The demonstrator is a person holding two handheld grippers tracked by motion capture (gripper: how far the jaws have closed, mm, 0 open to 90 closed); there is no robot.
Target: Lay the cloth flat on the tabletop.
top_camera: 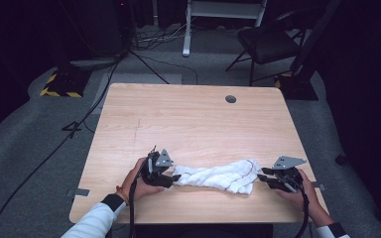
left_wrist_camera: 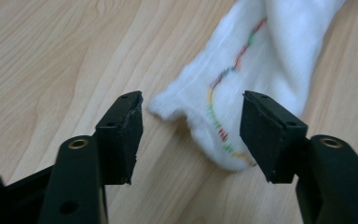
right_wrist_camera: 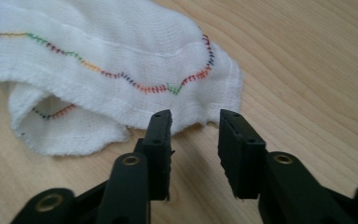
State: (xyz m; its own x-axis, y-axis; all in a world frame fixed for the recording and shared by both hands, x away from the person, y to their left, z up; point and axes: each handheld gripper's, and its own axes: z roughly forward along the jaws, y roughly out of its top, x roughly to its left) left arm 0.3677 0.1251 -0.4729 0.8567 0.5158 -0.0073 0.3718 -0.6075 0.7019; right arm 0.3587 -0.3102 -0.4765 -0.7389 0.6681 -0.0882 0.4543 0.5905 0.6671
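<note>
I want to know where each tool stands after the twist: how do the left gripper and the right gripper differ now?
The left gripper has the twisted white cloth end lying between its open jaws; the right gripper has open jaws just short of the cloth's wider, looser end. In the high view the left gripper touches the cloth; the right sits at its edge. Both are open, gripping nothing, low over the table.

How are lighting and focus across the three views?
High view: table evenly lit, room around it dark, cloth slightly overexposed. Left gripper view: cloth soft at the far end, stitching blurred. Right gripper view: sharp, stitching and weave crisp, no glare.
</note>
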